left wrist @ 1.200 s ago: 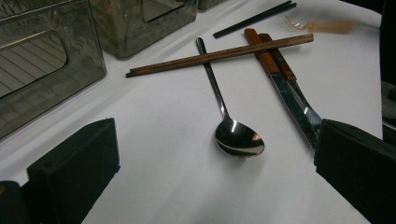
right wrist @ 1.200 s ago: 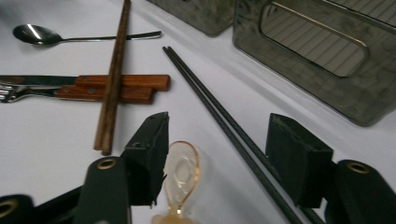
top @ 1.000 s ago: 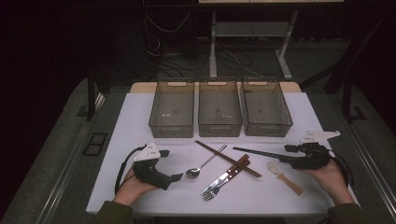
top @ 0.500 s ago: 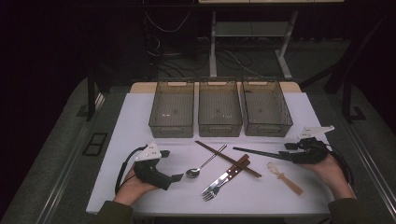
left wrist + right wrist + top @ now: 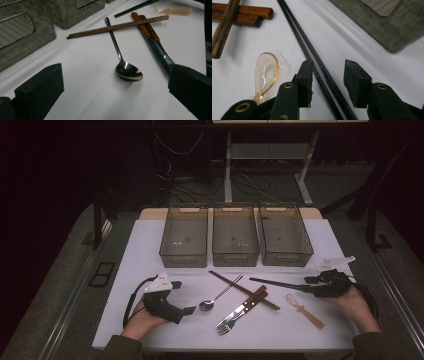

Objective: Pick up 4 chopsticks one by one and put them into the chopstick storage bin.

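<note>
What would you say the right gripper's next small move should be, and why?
Probably to finish closing the jaws. In the right gripper view, the right gripper straddles the black chopsticks, which lie on the white table between the jaws. The jaws have just been closing, yet gaps remain on both sides, so the pads do not press on them yet. Lifting should wait until the pair is pinched.

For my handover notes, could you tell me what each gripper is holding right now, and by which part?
Nothing is held yet. The right gripper straddles the black chopsticks near one end, jaws closing, pads not yet pressing. The left gripper stands open before the metal spoon.
</note>
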The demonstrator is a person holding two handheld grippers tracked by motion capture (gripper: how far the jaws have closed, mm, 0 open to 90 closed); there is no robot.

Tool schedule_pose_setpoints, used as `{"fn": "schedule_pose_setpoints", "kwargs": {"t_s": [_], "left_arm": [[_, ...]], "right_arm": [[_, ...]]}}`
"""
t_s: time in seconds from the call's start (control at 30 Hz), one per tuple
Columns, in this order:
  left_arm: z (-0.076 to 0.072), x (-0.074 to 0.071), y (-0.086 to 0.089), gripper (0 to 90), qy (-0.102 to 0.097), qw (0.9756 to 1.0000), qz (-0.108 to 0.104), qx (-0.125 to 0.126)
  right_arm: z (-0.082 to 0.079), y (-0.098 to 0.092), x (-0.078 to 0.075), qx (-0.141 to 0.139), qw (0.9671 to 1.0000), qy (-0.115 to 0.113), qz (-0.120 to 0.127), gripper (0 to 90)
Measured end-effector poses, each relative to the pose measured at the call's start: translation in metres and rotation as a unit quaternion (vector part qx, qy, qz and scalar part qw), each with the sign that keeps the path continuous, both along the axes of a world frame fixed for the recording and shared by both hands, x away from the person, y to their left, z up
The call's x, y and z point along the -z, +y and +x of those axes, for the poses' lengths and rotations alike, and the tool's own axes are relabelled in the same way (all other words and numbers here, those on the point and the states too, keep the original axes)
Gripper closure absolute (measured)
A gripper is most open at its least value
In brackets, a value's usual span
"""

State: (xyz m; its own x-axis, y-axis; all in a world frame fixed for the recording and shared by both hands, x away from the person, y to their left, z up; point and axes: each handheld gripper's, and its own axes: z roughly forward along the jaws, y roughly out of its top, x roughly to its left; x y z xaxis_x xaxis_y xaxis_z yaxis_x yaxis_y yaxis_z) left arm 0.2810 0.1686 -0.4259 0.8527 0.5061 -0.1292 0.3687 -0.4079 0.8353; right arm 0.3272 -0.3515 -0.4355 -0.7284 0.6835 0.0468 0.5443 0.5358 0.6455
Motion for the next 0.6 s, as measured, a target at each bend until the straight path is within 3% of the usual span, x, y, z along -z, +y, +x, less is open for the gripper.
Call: {"fn": "schedule_pose_setpoints", "kwargs": {"t_s": [0.6], "left_arm": [[-0.0005, 0.0004, -0.0008, 0.0, 0.002, 1.0000, -0.002, 0.000]], "right_arm": [[0.0024, 0.0071, 0.0067, -0.021, 0.9993, 0.010, -0.028, 65.8]]}}
